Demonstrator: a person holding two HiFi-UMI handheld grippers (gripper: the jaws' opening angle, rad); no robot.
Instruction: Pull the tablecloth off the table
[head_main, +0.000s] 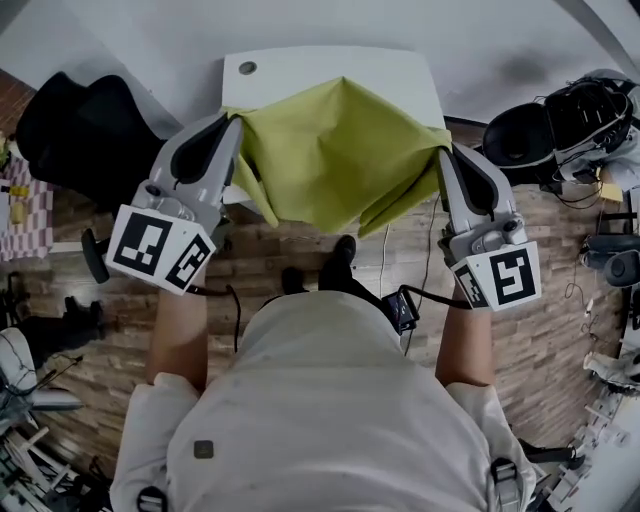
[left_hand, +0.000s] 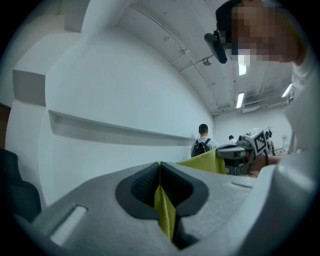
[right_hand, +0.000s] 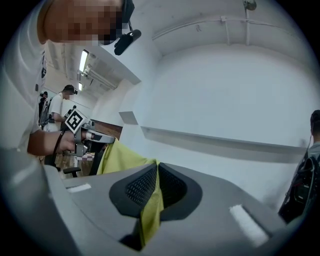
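1. The left gripper has its jaws pressed together on a thin fold of the yellow-green tablecloth, which runs down between the dark pads.
2. The right gripper is closed the same way, with a bunched corner of cloth pinched between its pads and hanging below them.
3. In the head view the grippers sit at centre left and centre right, each on a near corner. The cloth spans between them and sags in the middle.
4. The far part of the cloth lies peaked in a ridge on the white table at top centre, whose far strip is bare.
5. The pull looks under way, with the cloth partly off.
6. The next move calls for drawing both grippers back together and evenly, with the jaws kept clamped until the far edge clears the table.
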